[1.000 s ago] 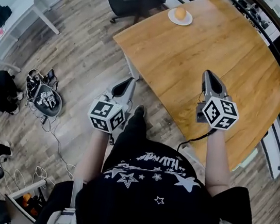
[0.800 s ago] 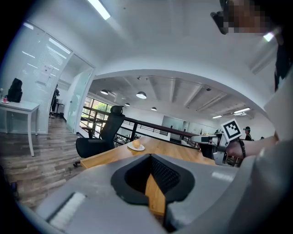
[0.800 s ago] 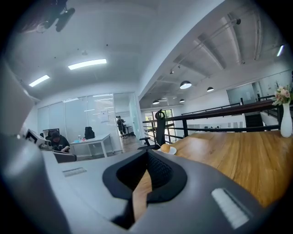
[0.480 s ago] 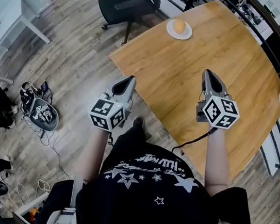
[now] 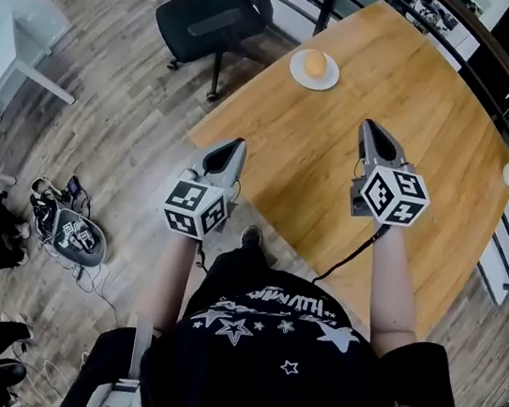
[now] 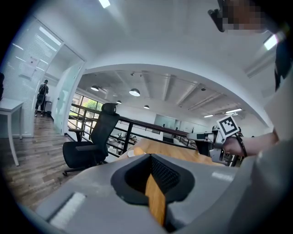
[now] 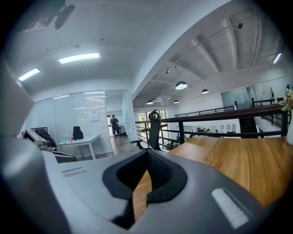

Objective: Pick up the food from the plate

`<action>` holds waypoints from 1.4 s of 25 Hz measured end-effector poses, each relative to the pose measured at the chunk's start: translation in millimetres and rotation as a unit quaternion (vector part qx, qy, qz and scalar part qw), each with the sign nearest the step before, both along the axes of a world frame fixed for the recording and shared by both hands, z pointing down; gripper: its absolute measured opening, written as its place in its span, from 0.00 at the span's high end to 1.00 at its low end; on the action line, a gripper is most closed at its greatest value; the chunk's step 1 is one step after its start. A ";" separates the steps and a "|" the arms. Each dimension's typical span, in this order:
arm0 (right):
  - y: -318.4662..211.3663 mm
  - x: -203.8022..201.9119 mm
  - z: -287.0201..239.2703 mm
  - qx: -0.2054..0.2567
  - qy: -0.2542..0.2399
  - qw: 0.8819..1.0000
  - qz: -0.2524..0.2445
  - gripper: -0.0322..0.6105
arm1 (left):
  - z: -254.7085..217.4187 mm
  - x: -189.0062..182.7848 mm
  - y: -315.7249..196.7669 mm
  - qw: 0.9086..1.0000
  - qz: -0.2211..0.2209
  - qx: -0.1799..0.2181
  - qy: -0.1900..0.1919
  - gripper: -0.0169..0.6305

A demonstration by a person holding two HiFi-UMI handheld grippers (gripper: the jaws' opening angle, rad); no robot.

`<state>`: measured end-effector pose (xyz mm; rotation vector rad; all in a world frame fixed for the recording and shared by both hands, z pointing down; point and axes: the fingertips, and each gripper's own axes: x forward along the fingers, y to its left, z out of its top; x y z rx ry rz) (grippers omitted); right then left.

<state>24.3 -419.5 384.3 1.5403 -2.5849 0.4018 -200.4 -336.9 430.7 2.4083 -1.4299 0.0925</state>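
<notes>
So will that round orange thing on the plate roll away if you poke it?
Probably. The orange food looks round like a ball, so a sideways push could set it rolling. The white plate looks shallow, so its rim may not stop it. It seems small, so likely light, though from this far I can't tell if it's squishy.

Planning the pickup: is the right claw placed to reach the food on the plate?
Probably, with a stretch: only bare table lies between the right claw and the orange food.

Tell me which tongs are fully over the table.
The right tongs: they hang well over the wooden table, toward the plate. The left tongs sit back at its near corner, mostly above the floor.
</notes>
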 end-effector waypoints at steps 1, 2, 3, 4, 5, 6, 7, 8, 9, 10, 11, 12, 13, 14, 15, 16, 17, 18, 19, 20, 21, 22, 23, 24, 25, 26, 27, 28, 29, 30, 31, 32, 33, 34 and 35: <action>-6.0 -2.1 2.2 -0.002 0.001 1.000 0.004 0.95 | -0.8 -1.0 -6.9 1.000 0.004 0.000 0.000 0.97; -12.1 -3.7 4.6 -0.004 0.002 1.000 0.008 0.95 | -1.0 -1.9 -13.3 1.000 0.007 0.001 0.000 0.97; -18.3 -5.2 7.2 -0.005 0.004 1.000 0.013 0.95 | -0.9 -2.7 -19.3 1.000 0.011 0.001 0.000 0.97; -24.7 -6.6 9.7 -0.005 0.005 1.000 0.018 0.95 | -0.6 -3.5 -25.2 1.000 0.015 0.001 -0.001 0.97; -31.2 -8.1 12.0 -0.004 0.007 1.000 0.022 0.95 | -0.2 -4.3 -31.2 1.000 0.018 0.001 -0.003 0.97; -37.8 -9.6 14.0 -0.002 0.009 1.000 0.027 0.95 | 0.2 -5.2 -37.3 1.000 0.022 0.001 -0.004 0.97; -44.3 -11.3 15.9 -0.001 0.010 0.999 0.031 0.95 | 0.5 -6.3 -43.3 1.000 0.024 0.001 -0.006 0.97; -50.7 -13.0 17.8 0.001 0.013 0.999 0.035 0.95 | 1.1 -7.6 -49.2 1.000 0.027 0.000 -0.007 0.97; -56.8 -14.8 19.8 0.002 0.015 0.999 0.039 0.95 | 1.9 -9.2 -55.0 1.000 0.028 -0.001 -0.008 0.97; -62.8 -16.7 22.1 0.003 0.017 0.999 0.043 0.95 | 3.2 -11.0 -60.7 1.000 0.030 -0.003 -0.009 0.97; -68.7 -18.7 24.8 0.004 0.019 0.999 0.047 0.95 | 5.0 -12.9 -66.1 0.999 0.031 -0.005 -0.009 0.97; -74.5 -20.6 27.8 0.004 0.022 0.998 0.050 0.95 | 7.1 -14.9 -71.0 0.999 0.031 -0.008 -0.008 0.97; -80.2 -22.3 31.0 0.005 0.026 0.998 0.054 0.95 | 9.4 -16.9 -75.4 0.999 0.031 -0.011 -0.007 0.97; -85.9 -23.6 34.6 0.006 0.033 0.998 0.059 0.95 | 11.7 -18.8 -79.2 0.999 0.032 -0.014 -0.005 0.97; -91.5 -24.2 38.7 0.008 0.042 0.997 0.065 0.95 | 14.2 -20.3 -82.6 0.999 0.032 -0.017 -0.004 0.97; -97.0 -24.3 43.5 0.009 0.052 0.996 0.072 0.95 | 16.9 -21.5 -85.7 0.999 0.033 -0.020 -0.003 0.97; -102.5 -24.0 49.1 0.009 0.061 0.995 0.080 0.95 | 19.5 -22.3 -88.8 0.999 0.034 -0.023 -0.003 0.97; -107.9 -23.5 55.1 0.009 0.070 0.994 0.088 0.95 | 22.1 -22.8 -92.0 0.999 0.036 -0.025 -0.003 0.97; -113.1 -22.9 61.0 0.008 0.078 0.992 0.096 0.95 | 24.4 -23.0 -95.4 0.999 0.037 -0.028 -0.003 0.97; -118.0 -22.4 66.2 0.008 0.086 0.991 0.102 0.95 | 26.6 -22.9 -99.0 0.999 0.037 -0.030 -0.002 0.97; -122.6 -22.1 70.2 0.009 0.091 0.990 0.108 0.95 | 28.5 -22.8 -102.9 0.999 0.038 -0.032 -0.001 0.97; -127.1 -22.2 72.7 0.012 0.095 0.989 0.113 0.95 | 30.4 -22.7 -107.1 0.999 0.037 -0.034 -0.001 0.97; -131.4 -22.8 74.3 0.015 0.096 0.988 0.116 0.95 | 32.1 -22.9 -111.5 0.999 0.037 -0.036 0.000 0.97; -135.4 -23.9 75.5 0.019 0.096 0.988 0.118 0.94 | 33.7 -23.3 -115.9 0.999 0.036 -0.037 0.000 0.97; -139.1 -25.8 77.1 0.022 0.096 0.988 0.119 0.92 | 35.3 -23.9 -120.1 0.999 0.035 -0.038 0.000 0.97; -142.6 -28.3 79.2 0.025 0.097 0.988 0.117 0.88 | 36.8 -24.7 -124.1 0.999 0.034 -0.038 0.001 0.97; -146.0 -31.5 81.7 0.026 0.099 0.988 0.114 0.86 | 38.3 -25.9 -127.9 0.999 0.033 -0.039 0.001 0.97; -149.6 -35.2 84.5 0.027 0.100 0.988 0.111 0.84 | 39.8 -27.6 -131.6 0.999 0.032 -0.040 0.001 0.97; -153.3 -39.0 87.3 0.028 0.103 0.988 0.108 0.81 | 41.3 -29.7 -135.2 0.999 0.030 -0.041 0.000 0.97; -157.1 -42.8 90.4 0.029 0.105 0.988 0.105 0.78 | 42.7 -31.9 -138.7 0.999 0.029 -0.043 0.000 0.97; -161.2 -46.5 93.9 0.029 0.109 0.988 0.103 0.74 | 44.2 -34.0 -142.0 0.999 0.028 -0.045 -0.001 0.97; -165.3 -50.0 98.3 0.028 0.113 0.988 0.100 0.69 | 46.0 -36.1 -144.9 0.999 0.027 -0.047 -0.001 0.97; -169.3 -53.6 104.0 0.026 0.117 0.988 0.098 0.63 | 48.2 -38.0 -147.3 0.998 0.025 -0.049 -0.001 0.97; -172.9 -56.9 110.8 0.022 0.120 0.988 0.097 0.58 | 50.8 -39.7 -149.2 0.998 0.024 -0.051 0.000 0.97; -176.2 -60.0 118.2 0.017 0.122 0.988 0.097 0.52 | 53.8 -41.1 -150.5 0.998 0.023 -0.053 0.000 0.97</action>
